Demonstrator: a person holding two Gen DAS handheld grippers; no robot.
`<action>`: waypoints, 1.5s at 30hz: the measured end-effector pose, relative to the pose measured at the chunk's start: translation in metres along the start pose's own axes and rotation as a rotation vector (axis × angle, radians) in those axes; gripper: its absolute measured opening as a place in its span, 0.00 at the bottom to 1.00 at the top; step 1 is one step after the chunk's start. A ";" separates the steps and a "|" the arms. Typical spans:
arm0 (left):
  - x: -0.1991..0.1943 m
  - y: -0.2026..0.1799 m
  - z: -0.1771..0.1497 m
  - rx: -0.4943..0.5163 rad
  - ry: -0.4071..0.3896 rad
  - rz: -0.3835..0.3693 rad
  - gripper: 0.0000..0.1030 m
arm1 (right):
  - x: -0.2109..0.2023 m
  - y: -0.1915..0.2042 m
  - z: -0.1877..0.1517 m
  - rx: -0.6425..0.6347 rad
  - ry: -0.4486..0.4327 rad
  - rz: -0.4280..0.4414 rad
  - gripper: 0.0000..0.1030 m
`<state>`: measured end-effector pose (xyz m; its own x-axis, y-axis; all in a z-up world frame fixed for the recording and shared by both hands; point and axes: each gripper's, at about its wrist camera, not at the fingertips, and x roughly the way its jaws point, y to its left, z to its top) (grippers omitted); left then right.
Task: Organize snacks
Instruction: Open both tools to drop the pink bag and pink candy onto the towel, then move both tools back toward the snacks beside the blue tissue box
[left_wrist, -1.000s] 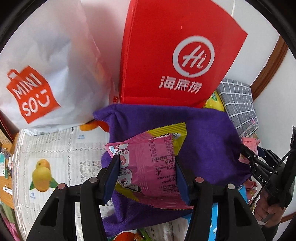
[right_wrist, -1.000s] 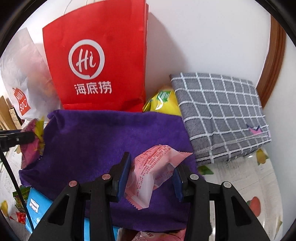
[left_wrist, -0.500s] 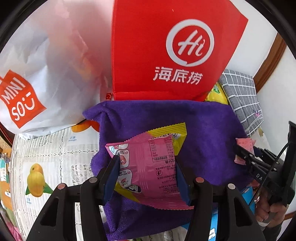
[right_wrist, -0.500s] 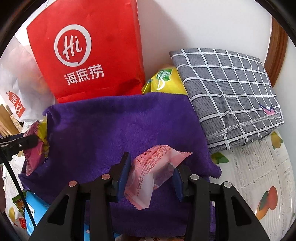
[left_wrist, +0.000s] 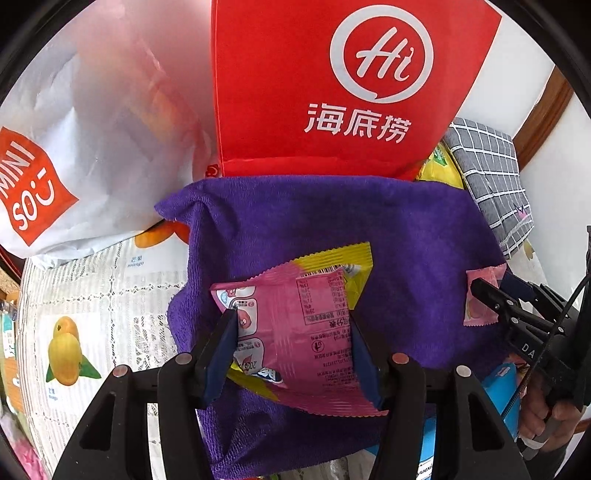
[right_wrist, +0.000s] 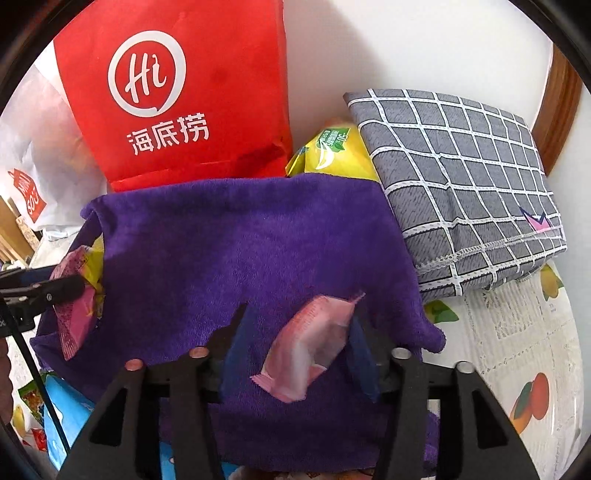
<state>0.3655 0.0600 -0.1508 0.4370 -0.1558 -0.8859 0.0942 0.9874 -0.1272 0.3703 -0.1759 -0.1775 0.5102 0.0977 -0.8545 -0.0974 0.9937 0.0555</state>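
Our left claw (left_wrist: 291, 354) squeezes a pink and yellow snack pack (left_wrist: 295, 332). Our right claw (right_wrist: 295, 350) has opened wide around a small pink snack (right_wrist: 310, 347). Both hang over the purple towel (right_wrist: 240, 251). Behind stands a red bag (left_wrist: 332, 85).

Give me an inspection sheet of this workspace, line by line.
Surface: fruit-print tablecloth under a purple towel.
Job's things: pink-yellow packet and pale pink packet, both over the towel.
Clutter: red bag, white bag, grey checked cloth, yellow pack, blue box.
Grippers: left gripper shut on pink-yellow packet; right gripper open around pale pink packet.
Cables: black cable.
Surroundings: white wall, wooden trim.
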 end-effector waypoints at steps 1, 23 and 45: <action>0.000 0.000 0.000 -0.004 0.006 0.000 0.60 | -0.001 0.000 0.000 -0.001 -0.003 -0.001 0.55; -0.123 -0.007 -0.044 -0.008 -0.144 -0.003 0.81 | -0.133 0.022 -0.022 0.048 -0.136 0.065 0.82; -0.218 -0.046 -0.134 0.017 -0.262 -0.018 0.81 | -0.250 0.005 -0.109 0.046 -0.241 -0.049 0.93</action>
<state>0.1459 0.0522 -0.0122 0.6517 -0.1769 -0.7376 0.1176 0.9842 -0.1321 0.1488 -0.2014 -0.0201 0.7029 0.0545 -0.7092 -0.0316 0.9985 0.0455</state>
